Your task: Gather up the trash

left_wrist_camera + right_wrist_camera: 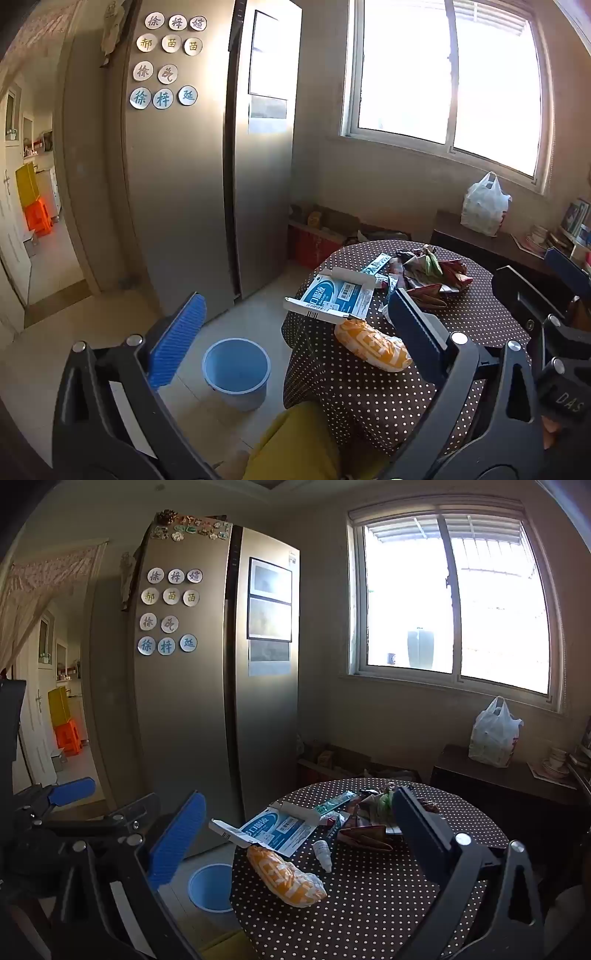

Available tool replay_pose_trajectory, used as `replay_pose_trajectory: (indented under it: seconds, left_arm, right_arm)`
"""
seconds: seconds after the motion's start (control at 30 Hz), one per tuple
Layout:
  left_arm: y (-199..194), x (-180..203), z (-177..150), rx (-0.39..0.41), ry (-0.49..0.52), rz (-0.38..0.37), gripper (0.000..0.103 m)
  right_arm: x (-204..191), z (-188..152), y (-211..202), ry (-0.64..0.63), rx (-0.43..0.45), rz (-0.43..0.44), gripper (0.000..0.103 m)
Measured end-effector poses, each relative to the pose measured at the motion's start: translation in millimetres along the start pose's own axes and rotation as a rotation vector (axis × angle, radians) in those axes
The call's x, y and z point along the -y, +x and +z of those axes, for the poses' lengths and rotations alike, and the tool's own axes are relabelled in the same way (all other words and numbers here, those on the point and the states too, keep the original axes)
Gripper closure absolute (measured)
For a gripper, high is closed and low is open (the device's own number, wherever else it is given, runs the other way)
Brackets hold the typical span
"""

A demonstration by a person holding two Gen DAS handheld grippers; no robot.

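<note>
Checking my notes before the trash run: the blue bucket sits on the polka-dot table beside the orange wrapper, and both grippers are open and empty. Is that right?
Not quite. The blue bucket stands on the floor beside the polka-dot table, as the left wrist view shows. The orange wrapper does lie on the table, and the left gripper and right gripper are open and empty.

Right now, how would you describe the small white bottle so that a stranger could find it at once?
Look at the round table with the brown polka-dot cloth. Near its middle lies a flattened blue-and-white carton, and an orange-and-white wrapper lies closer to the edge. The small white dropper bottle lies on its side just right of both, the only smooth plastic thing among paper and foil.
</note>
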State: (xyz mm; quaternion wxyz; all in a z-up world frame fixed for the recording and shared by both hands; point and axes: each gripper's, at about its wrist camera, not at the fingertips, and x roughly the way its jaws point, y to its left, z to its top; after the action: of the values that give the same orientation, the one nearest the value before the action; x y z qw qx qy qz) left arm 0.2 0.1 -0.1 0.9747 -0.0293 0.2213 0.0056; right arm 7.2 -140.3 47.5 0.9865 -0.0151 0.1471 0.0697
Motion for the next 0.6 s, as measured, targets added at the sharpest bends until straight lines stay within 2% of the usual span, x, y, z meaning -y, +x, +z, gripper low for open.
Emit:
replay_pose_trajectory:
  seconds: [0.6]
  left_arm:
    - [0.4, -4.6, -0.7, 0.001, -0.017, -0.002, 0.006]
  right_arm:
    - [-7.7, 0.7, 2.9, 0.008, -0.017, 0.01, 0.004]
